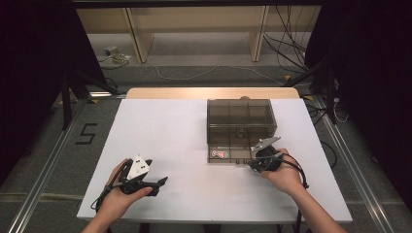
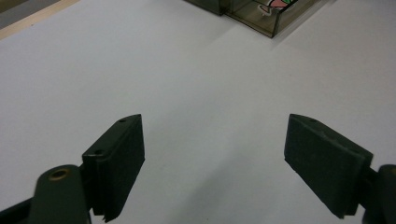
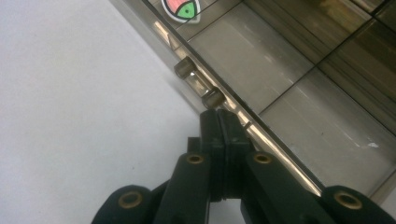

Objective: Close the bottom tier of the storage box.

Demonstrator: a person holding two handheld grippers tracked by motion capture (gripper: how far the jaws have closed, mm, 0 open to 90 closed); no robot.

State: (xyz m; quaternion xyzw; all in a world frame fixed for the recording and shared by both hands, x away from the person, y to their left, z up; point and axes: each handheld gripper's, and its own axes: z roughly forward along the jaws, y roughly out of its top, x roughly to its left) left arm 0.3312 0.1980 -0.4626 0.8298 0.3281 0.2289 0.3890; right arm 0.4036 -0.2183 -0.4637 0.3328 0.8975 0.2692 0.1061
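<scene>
At the far right of the white table [image 1: 160, 145], the right gripper [image 3: 219, 116], jaws pressed together on nothing, noses against the handle [image 3: 200, 85] of the smoky transparent plastic drawer box [image 1: 241, 121]; its bottom drawer [image 1: 228, 155] stands slightly out. The left gripper [image 2: 212, 158] rests wide open, empty. Judged next: pushing or hooking the handle squarely.

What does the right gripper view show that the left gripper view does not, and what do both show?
Right gripper view: the right gripper, jaws shut together, tips beside the drawer handle, and the divided compartments of the smoky plastic box. Left gripper view: the left gripper, jaws wide apart with nothing between them. Both share the white table, the box's open drawer and the red and green sticker in it.
</scene>
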